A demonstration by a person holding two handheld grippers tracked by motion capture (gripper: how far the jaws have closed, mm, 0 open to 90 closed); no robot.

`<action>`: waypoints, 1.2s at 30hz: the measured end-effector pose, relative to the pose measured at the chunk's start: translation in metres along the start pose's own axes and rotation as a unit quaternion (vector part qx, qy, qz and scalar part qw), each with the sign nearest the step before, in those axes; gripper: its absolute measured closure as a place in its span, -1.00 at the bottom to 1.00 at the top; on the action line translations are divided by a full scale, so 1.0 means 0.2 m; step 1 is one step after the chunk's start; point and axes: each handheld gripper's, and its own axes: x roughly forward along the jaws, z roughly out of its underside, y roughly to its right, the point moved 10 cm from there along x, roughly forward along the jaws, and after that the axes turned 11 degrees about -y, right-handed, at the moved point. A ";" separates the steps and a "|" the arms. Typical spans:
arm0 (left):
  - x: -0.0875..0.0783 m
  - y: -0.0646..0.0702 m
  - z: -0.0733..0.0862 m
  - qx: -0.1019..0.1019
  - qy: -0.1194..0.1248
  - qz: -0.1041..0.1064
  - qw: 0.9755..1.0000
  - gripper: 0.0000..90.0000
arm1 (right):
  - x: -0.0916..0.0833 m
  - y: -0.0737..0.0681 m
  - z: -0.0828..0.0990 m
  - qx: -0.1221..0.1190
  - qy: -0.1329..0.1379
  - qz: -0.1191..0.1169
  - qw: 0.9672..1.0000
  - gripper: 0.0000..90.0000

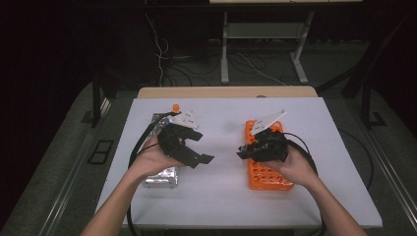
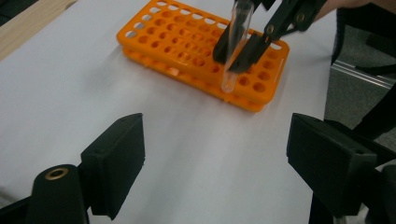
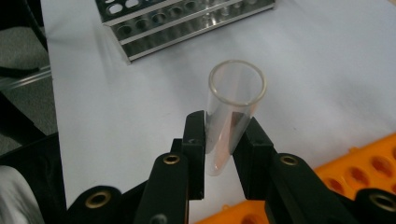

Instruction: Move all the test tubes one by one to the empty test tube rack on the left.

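A: Right gripper view: what do the two black jaws hold?

B: The right gripper [image 3: 225,140] is clamped on a clear glass test tube [image 3: 233,105], its pads pressing the tube's sides below the open rim. The tube looks empty. Beyond it on the white table [image 3: 327,70] stands a metal tube rack [image 3: 187,23].

A: And where is the tube relative to the orange rack?

B: In the left gripper view, the test tube [image 2: 236,42] hangs nearly upright in the right gripper [image 2: 236,53], its rounded bottom just above the orange tube rack [image 2: 187,46], near the rack's front edge. Whether it touches the rack I cannot tell.

A: The other gripper?

B: The left gripper [image 2: 215,163] is spread wide, nothing between its jaws, over bare table and facing the orange rack. In the high view, the left gripper [image 1: 196,147] sits above the metal rack [image 1: 162,174] at the table's left, well apart from the right gripper [image 1: 246,150], which is over the orange rack [image 1: 268,177].
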 end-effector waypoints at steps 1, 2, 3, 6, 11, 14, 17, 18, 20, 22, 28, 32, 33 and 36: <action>0.01 0.01 -0.01 0.002 -0.001 0.004 1.000 -0.59 | 0.01 -0.02 -0.01 -0.002 -0.001 -0.004 1.000 0.66; 0.02 0.02 -0.01 0.005 -0.002 0.006 1.000 -0.58 | 0.02 -0.03 -0.01 -0.004 -0.002 -0.006 1.000 0.66; 0.03 0.03 -0.02 0.008 -0.004 0.009 1.000 -0.57 | 0.02 -0.04 -0.02 -0.008 -0.004 -0.007 1.000 0.66; 0.05 0.05 -0.03 0.018 -0.010 0.013 1.000 -0.55 | 0.05 -0.08 -0.03 -0.018 -0.009 -0.012 1.000 0.66; 0.07 0.08 -0.05 0.028 -0.015 0.019 0.999 -0.52 | 0.09 -0.14 -0.04 -0.030 -0.019 -0.022 0.999 0.66; 0.07 0.09 -0.06 0.032 -0.018 0.023 0.999 -0.49 | 0.12 -0.17 -0.04 -0.037 -0.025 -0.028 0.999 0.66; 0.09 0.11 -0.06 0.039 -0.024 0.030 0.999 -0.42 | 0.14 -0.20 -0.04 -0.046 -0.031 -0.033 0.998 0.66; 0.09 0.11 -0.05 0.041 -0.025 0.033 0.998 -0.39 | 0.15 -0.21 -0.04 -0.047 -0.032 -0.033 0.998 0.66; 0.10 0.13 -0.05 0.045 -0.031 0.036 0.998 -0.33 | 0.16 -0.22 -0.04 -0.050 -0.034 -0.036 0.998 0.66; 0.11 0.13 -0.04 0.054 -0.039 0.040 0.997 -0.26 | 0.17 -0.24 -0.05 -0.054 -0.035 -0.037 0.997 0.66; 0.14 0.15 -0.03 0.070 -0.056 0.045 0.995 0.02 | 0.18 -0.29 -0.06 -0.063 -0.034 -0.044 0.996 0.66; 0.16 0.16 -0.02 0.081 -0.064 0.046 0.994 0.21 | 0.18 -0.30 -0.07 -0.064 -0.033 -0.046 0.996 0.66; 0.16 0.16 -0.02 0.083 -0.065 0.047 0.993 0.27 | 0.18 -0.30 -0.07 -0.064 -0.033 -0.047 0.996 0.66; 0.17 0.17 -0.02 0.089 -0.069 0.050 0.992 0.45 | 0.18 -0.31 -0.07 -0.064 -0.031 -0.049 0.996 0.66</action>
